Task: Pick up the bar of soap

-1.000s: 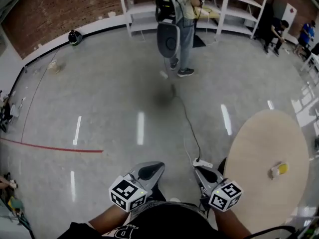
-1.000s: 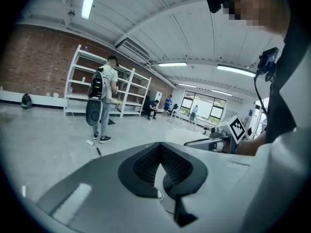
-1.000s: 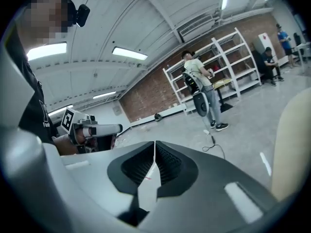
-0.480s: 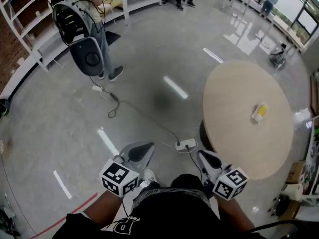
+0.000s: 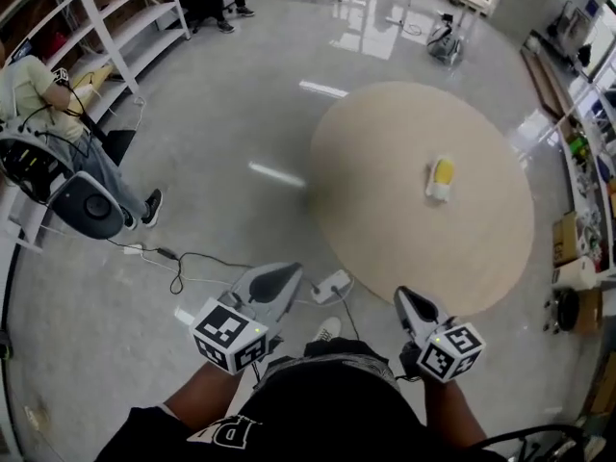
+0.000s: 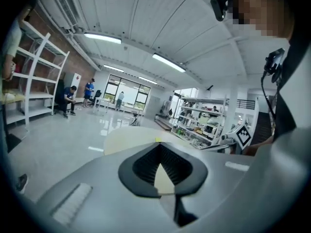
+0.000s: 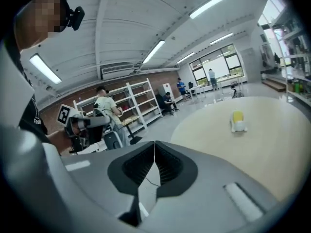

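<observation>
The bar of soap [image 5: 441,178], yellow on a white base, lies on the round pale wooden table [image 5: 385,200], right of its middle. In the right gripper view the soap [image 7: 237,121] stands far ahead on the table top [image 7: 277,135]. In the left gripper view only a yellow speck of the soap [image 6: 158,140] shows over the jaw tips. My left gripper [image 5: 274,282] hangs over the floor, short of the table's near edge, shut and empty [image 6: 158,144]. My right gripper [image 5: 409,306] hovers at the table's near rim, also shut on nothing [image 7: 155,142].
A power strip [image 5: 332,285] and a black cable [image 5: 183,258] lie on the grey floor by the table's foot. A person [image 5: 48,94] with gear on a stand is at the far left by white shelves [image 5: 115,17]. Boxes [image 5: 577,248] line the right wall.
The head view has swung round: the table and soap have slid from the right edge to the upper middle. Both grippers stay close to the body, still shut.
</observation>
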`<state>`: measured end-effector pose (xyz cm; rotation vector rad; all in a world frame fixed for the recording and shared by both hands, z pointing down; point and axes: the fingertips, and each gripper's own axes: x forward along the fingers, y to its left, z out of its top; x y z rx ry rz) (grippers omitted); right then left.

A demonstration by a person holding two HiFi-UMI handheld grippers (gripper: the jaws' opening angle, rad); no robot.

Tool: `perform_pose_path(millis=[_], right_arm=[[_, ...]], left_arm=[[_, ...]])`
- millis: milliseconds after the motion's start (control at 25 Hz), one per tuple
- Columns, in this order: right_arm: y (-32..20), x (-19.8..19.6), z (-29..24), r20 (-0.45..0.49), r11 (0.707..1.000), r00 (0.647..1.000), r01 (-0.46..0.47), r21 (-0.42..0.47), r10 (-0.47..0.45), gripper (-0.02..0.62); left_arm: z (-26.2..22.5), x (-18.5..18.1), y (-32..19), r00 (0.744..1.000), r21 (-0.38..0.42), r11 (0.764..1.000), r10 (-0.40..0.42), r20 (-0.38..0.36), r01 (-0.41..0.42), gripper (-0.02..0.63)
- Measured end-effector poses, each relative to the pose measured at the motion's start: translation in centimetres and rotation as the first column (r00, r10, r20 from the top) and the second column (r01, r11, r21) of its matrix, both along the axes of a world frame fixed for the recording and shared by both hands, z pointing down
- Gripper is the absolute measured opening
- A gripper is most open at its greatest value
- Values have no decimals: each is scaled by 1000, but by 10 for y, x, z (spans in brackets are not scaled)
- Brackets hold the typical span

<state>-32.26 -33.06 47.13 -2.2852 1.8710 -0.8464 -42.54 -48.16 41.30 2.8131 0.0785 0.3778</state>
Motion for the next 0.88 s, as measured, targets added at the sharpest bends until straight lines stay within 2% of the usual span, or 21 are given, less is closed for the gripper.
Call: perform_pose_path(millis=[80,160,280,400,520,720,880], right_arm=[[1,38,6,20,998,998,-64,8,64,12],[-8,66,6,25,996,996,-81,28,81,12],[-17,107,9,14,995,996,-84,46,83,12],[-13,142,5,21,990,992,-128,52,127,12],[-7,165,5,29,984,985,-172,41,171,12],[-11,204,13,25,958,959,-284,49,283,12],[-6,254,29,10,911,912,-410,40,410,28]], left_arm=[[-15,33,2,998,49,997,60,0,-60,6],[-11,56,-9,997,91,993,66,48,-70,6],[4,91,-23,995,85,996,33,92,-41,6],[1,134,-14,992,78,993,85,98,-93,6],[-4,170,0,972,110,971,199,123,-213,6],[24,229,-11,933,98,939,309,186,-331,6],[29,288,-12,883,104,883,437,172,-457,6]])
